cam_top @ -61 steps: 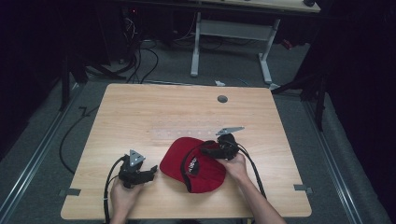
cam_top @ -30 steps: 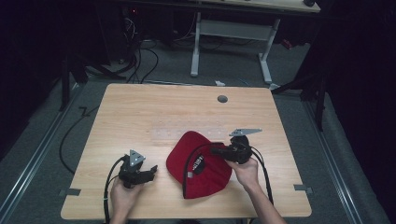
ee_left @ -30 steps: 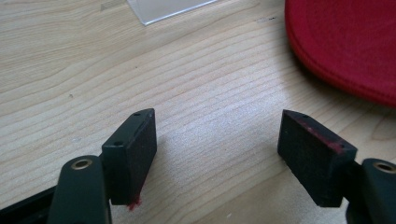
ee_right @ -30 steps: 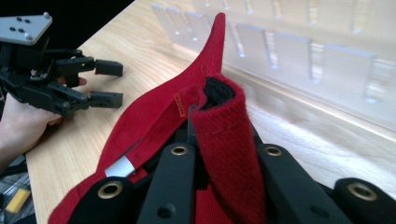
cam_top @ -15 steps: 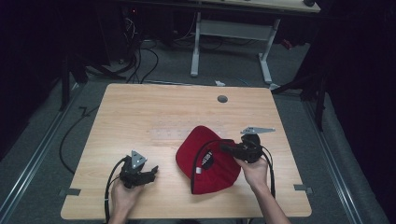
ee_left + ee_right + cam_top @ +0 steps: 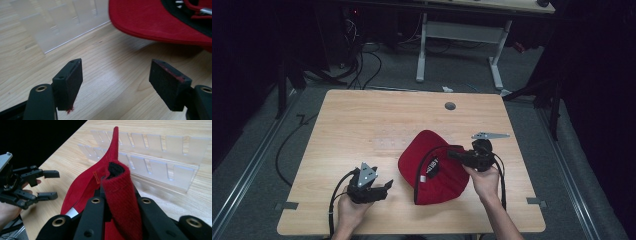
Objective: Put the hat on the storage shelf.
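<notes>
On the wooden table [image 6: 362, 120], a red cap [image 6: 437, 172] is seen at about 5 o'clock of centre, its fabric clamped between the jaws of the right gripper [image 6: 457, 155]. At 7 o'clock, the left gripper [image 6: 384, 187] is held wide apart, gripping nothing

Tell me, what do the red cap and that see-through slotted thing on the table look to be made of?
The red cap looks like soft woven fabric, matte and slightly fuzzy, since it folds in the right gripper. The slotted rack seems clear, smooth plastic, perhaps acrylic: wood grain shows through it.
</notes>
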